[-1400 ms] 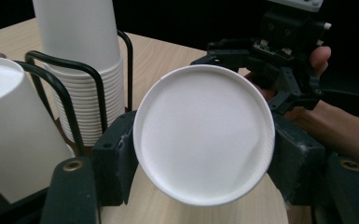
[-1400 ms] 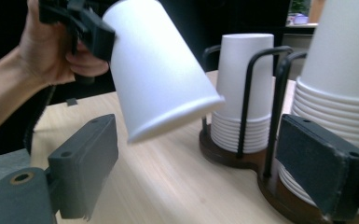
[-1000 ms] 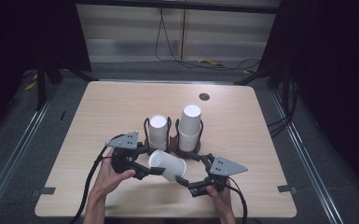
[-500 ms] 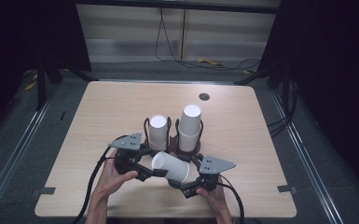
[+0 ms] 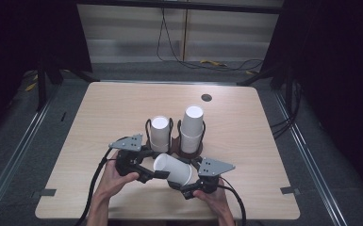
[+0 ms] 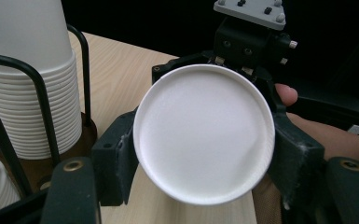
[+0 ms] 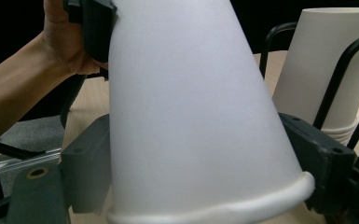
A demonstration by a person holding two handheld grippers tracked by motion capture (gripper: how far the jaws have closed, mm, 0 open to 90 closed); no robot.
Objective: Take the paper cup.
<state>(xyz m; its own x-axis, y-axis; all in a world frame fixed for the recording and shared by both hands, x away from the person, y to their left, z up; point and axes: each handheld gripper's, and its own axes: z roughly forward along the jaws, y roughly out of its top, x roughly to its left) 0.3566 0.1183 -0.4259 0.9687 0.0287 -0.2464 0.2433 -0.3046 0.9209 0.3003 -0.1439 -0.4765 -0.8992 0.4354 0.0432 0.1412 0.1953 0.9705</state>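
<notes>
A white paper cup (image 5: 172, 168) lies on its side above the table's front, held between both grippers. My left gripper (image 5: 154, 173) is shut on its base end; in the left gripper view the cup's round bottom (image 6: 204, 140) sits between the pads (image 6: 117, 163). My right gripper (image 5: 187, 184) is at the mouth end, and the right gripper view has the cup's wall and rolled rim (image 7: 200, 140) between the pads (image 7: 89, 168), which touch it on both sides. Behind stand two stacks of white cups (image 5: 159, 134) (image 5: 192, 125) in a dark wire holder (image 5: 188, 151).
The wooden table (image 5: 113, 108) has a small dark hole (image 5: 206, 98) near its far edge. The cup holder stands just behind the grippers. Cables (image 5: 96, 183) trail from each gripper toward the front edge. Dark floor and rails surround the table.
The right gripper has moved left along the table's front up to the cup's mouth end, and its jaws now stand around the cup. The left gripper has kept its hold in place.
</notes>
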